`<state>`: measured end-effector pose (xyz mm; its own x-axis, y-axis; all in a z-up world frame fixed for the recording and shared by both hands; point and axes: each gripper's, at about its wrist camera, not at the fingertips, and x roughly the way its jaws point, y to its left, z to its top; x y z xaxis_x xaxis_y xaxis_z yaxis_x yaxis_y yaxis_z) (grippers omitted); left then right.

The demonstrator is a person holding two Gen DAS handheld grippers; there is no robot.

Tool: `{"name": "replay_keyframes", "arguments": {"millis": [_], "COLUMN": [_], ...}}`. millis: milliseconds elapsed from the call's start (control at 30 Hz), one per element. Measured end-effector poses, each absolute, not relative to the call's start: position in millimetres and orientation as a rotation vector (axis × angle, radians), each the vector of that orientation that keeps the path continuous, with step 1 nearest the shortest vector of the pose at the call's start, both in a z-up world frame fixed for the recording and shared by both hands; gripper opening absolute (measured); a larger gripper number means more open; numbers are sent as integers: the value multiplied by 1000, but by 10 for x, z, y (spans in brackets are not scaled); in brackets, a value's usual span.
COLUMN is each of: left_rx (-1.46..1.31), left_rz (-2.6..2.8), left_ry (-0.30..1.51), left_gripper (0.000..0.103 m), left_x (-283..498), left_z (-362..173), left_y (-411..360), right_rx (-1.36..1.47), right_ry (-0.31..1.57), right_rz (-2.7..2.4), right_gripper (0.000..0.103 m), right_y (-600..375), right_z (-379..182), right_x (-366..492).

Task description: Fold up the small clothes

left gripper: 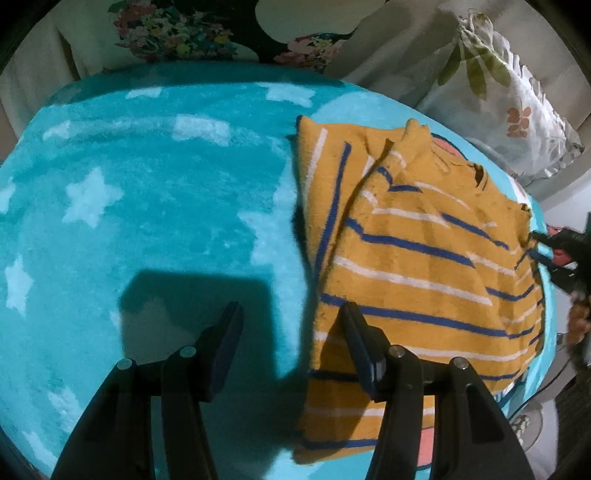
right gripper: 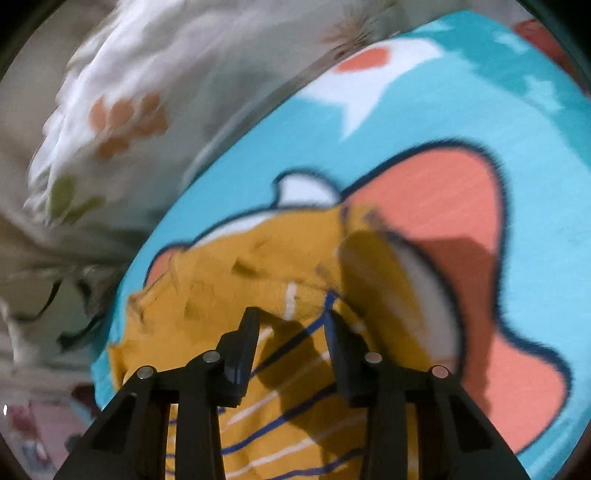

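Observation:
A small mustard-yellow shirt [left gripper: 413,236] with blue and white stripes lies partly folded on a turquoise star blanket [left gripper: 155,206]. My left gripper [left gripper: 291,314] is open and empty, hovering over the shirt's left edge, its right finger above the cloth. My right gripper [right gripper: 291,317] is open just above the shirt's collar end [right gripper: 229,288]; it holds nothing. It also shows in the left wrist view [left gripper: 554,251] at the shirt's far right edge. The right wrist view is blurred by motion.
A floral pillow [left gripper: 517,107] lies past the blanket's right side and shows in the right wrist view [right gripper: 122,122]. A dark flowered cloth [left gripper: 207,33] lies behind. The blanket [right gripper: 461,110] carries a pink and white cartoon print [right gripper: 443,206].

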<state>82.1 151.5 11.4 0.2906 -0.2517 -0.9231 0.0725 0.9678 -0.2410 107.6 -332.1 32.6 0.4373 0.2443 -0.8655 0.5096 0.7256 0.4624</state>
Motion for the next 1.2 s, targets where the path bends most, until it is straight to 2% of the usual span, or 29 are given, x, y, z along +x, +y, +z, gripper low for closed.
{"name": "replay_keyframes", "arguments": {"millis": [33, 133, 267, 433, 567, 700, 833, 900, 933, 967, 1000, 1133, 1167, 1200], "left_rx": [-174, -219, -226, -220, -259, -282, -300, -293, -291, -289, -287, -270, -266, -262], "left_rz": [-216, -217, -218, -224, -224, -192, -154, -138, -132, -124, -114, -89, -81, -70], "left_ry": [1263, 1270, 1259, 1249, 1248, 1191, 1155, 1143, 1138, 1134, 1128, 1107, 1101, 1093], "left_gripper": [54, 53, 52, 52, 52, 52, 52, 52, 52, 52, 52, 52, 52, 52], "left_x": [814, 783, 725, 683, 624, 470, 320, 266, 253, 275, 255, 129, 106, 65], "left_z": [108, 101, 93, 91, 110, 260, 382, 430, 450, 486, 518, 656, 689, 730], "left_y": [1562, 1692, 1751, 1733, 1814, 1975, 2158, 2177, 2196, 2197, 2199, 2156, 2120, 2098], "right_rx": [784, 765, 565, 250, 60, -57, -4, 20, 47, 88, 116, -54, -59, -21], "right_ry": [1117, 1066, 1130, 1244, 1302, 1290, 1266, 1239, 1225, 1219, 1219, 1250, 1253, 1224], "right_rz": [-197, -88, 155, 356, 369, 310, 280, 280, 300, 350, 409, 388, 371, 342], "right_gripper": [43, 43, 43, 38, 38, 42, 46, 53, 78, 99, 103, 100, 88, 82], "right_y": [-3305, -2967, -1979, -641, -25, 199, 98, 36, 6, 29, 44, 293, 281, 194], "right_z": [412, 754, 933, 683, 382, 274, 273, 278, 260, 255, 229, 193, 214, 318], "right_x": [1066, 1108, 1363, 1670, 1897, 2028, 1959, 1909, 1891, 1880, 1851, 1858, 1852, 1831]}}
